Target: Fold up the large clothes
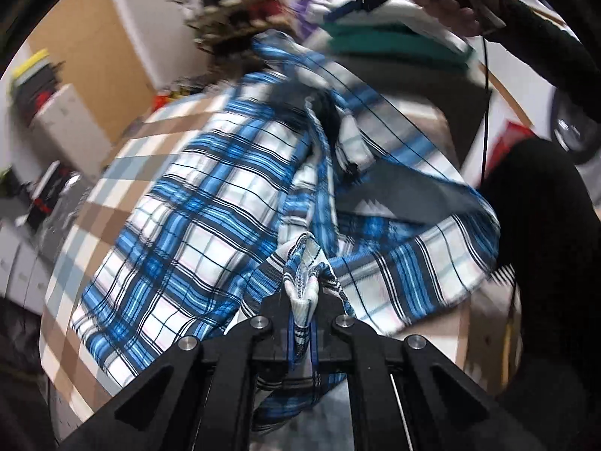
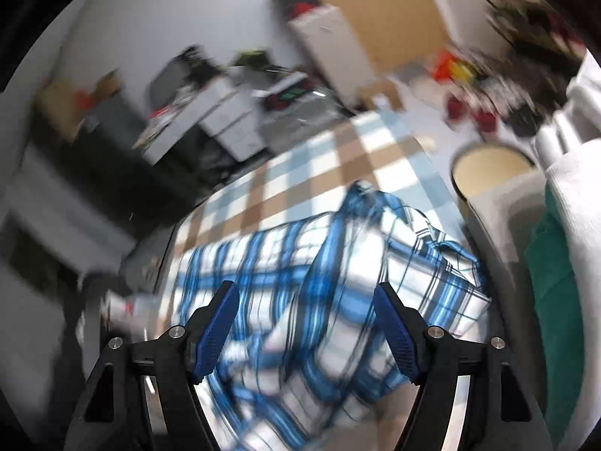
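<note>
- The blue-and-white plaid shirt [image 1: 210,203] lies crumpled on a checked tablecloth [image 1: 94,225], ahead of both tools.
- The left gripper [image 1: 302,323] is pressed together, pinching a bunched fold of the shirt.
- The right gripper [image 2: 306,323] stands spread above the shirt, holding nothing.
- Folded clothes [image 2: 556,270] are stacked to its right.

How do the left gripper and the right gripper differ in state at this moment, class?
The left gripper is shut, pinching a bunched fold of the plaid shirt; the right gripper stands open with nothing pressed between its pads. The left is fixed to the cloth; the right hangs above it. Both point down at the shirt.
</note>
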Motion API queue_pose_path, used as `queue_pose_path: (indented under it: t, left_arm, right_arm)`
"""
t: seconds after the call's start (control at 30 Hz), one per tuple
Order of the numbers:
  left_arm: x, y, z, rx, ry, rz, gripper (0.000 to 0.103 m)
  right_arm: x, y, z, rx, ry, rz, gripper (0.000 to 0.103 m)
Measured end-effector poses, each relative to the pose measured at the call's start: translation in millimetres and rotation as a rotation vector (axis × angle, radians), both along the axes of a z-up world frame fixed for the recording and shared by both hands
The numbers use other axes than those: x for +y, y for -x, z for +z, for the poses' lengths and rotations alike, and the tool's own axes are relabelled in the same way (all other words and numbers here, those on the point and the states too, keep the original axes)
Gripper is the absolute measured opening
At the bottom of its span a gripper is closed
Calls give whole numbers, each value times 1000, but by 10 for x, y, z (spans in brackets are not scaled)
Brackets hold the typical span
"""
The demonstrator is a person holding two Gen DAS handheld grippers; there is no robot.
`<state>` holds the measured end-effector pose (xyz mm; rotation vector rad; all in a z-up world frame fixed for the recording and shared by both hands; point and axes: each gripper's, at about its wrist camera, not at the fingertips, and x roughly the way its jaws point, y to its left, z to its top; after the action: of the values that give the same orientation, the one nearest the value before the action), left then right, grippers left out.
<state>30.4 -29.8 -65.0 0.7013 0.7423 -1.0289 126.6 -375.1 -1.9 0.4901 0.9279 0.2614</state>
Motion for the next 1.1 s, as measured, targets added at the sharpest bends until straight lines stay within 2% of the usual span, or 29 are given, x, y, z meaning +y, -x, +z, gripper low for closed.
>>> queue_pose_path:
  t: [0.07, 0.17, 0.23, 0.27, 0.3, 0.33, 0.37, 0.47, 0.5, 0.57, 0.67, 0.77, 0.9, 0.97, 1.03, 1.1]
  left_arm:
    - [14, 7, 60, -5, 37, 79, 1]
    - [34, -8, 26, -14, 51, 174, 1]
    - [109, -36, 20, 0, 65, 251, 1]
    - [133, -62, -2, 5, 70, 292, 1]
    - [170, -93, -12, 9, 84, 339, 1]
    - [228, -112, -4, 20, 113, 384, 1]
    - [280, -129, -5, 43, 138, 423, 1]
    - [441, -154, -23, 95, 164, 542, 1]
    - [515, -112, 6, 103, 200, 564, 1]
    - [605, -7, 67, 77, 254, 586, 1]
    - [702, 280, 240, 26, 342, 547, 1]
    - [730, 490, 338, 15, 371, 525, 1]
    - [741, 739, 404, 31, 369, 529, 1]
    - [765, 876, 418, 29, 334, 566, 1]
    - [807, 981, 400, 30, 334, 581, 1]
    - [831, 1092, 328, -12, 276, 605, 1]
  right_arm:
    - [31, -378, -107, 99, 22, -53, 74]
    - [168, -770, -278, 195, 130, -61, 74]
    - [198, -903, -421, 242, 167, -80, 73]
    - [197, -938, -496, 279, 186, -94, 61]
    - [158, -892, -570, 295, 184, -98, 23]
    - [116, -830, -604, 307, 177, -108, 6]
    - [70, -755, -606, 296, 173, -124, 4]
    - [-131, -270, -413, 155, 158, -147, 3]
    - [-211, -73, -350, 114, 134, -154, 3]
    - [-374, 303, -258, 65, 97, -172, 3]
    - [-526, 721, -216, 41, 57, -183, 3]
    - [-634, 1128, -320, 44, 29, -200, 3]
    - [-557, 1436, -456, 32, 62, -180, 3]
    - [-547, 1550, -542, 39, 53, -175, 4]
    - [-591, 1639, -617, 35, 36, -178, 4]
    - [-650, 1682, -645, 27, 32, -187, 4]
